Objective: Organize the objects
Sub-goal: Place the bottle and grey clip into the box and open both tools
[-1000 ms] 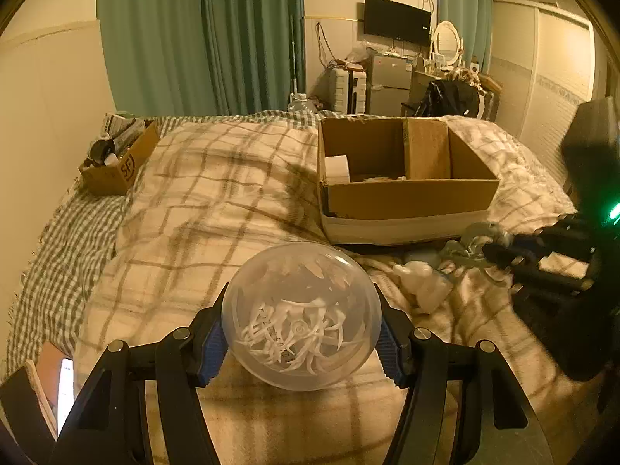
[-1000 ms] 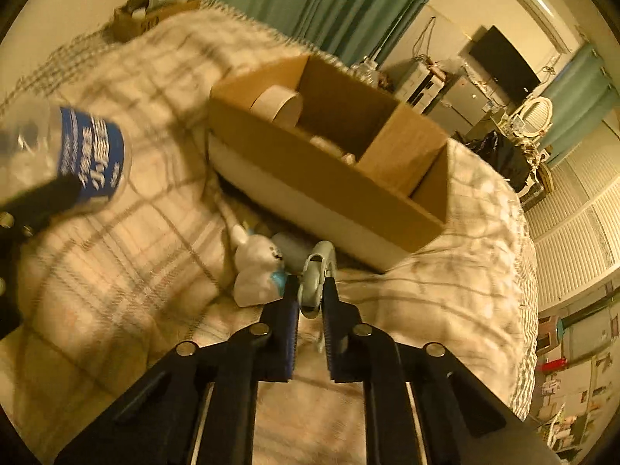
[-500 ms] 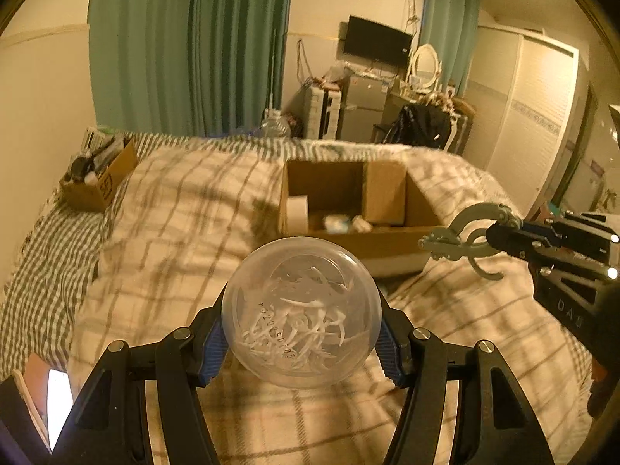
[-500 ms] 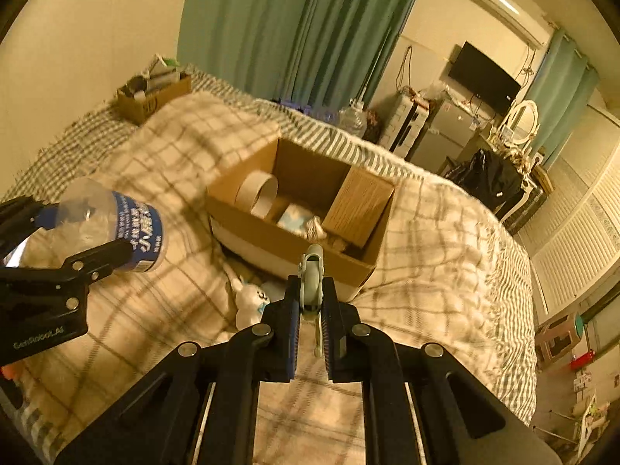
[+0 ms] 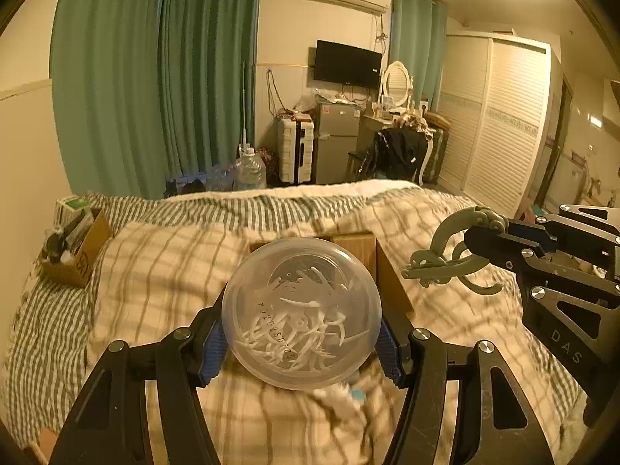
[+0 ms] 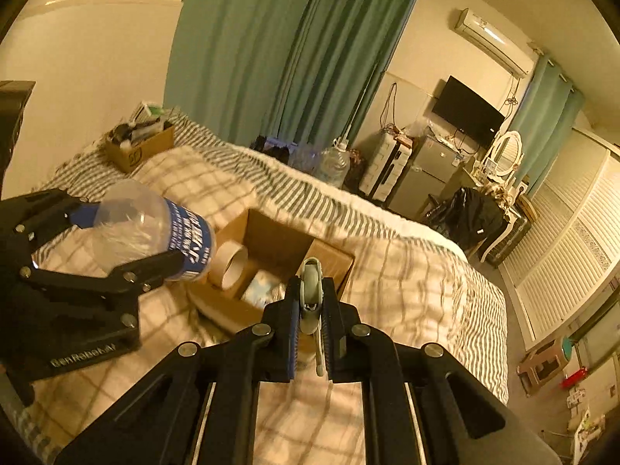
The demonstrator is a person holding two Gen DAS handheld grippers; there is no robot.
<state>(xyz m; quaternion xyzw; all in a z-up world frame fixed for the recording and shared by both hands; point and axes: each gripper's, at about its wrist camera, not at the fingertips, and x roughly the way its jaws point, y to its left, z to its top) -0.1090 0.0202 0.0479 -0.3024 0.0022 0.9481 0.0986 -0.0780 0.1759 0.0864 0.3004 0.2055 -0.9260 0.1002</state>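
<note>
Left gripper (image 5: pixel 302 352) has its jaws clenched on a clear plastic bottle (image 5: pixel 301 317) with a blue label, held in the air above the plaid bed (image 5: pixel 162 271), bottom end facing the camera. Right gripper (image 6: pixel 310 333) has its jaws clamped on a grey clip (image 6: pixel 310 290), also in the air, to the right of the bottle. Open cardboard box (image 6: pixel 279 244) sits on the bed below and beyond both, tape roll (image 6: pixel 231 261) inside at its left; small box (image 5: pixel 79 255) of clutter at far left.

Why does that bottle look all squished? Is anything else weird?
The clear bottle in the left gripper is crumpled and lying sideways. Nothing looks spilled. A small white thing lies loose on the blanket, too blurred to identify.
</note>
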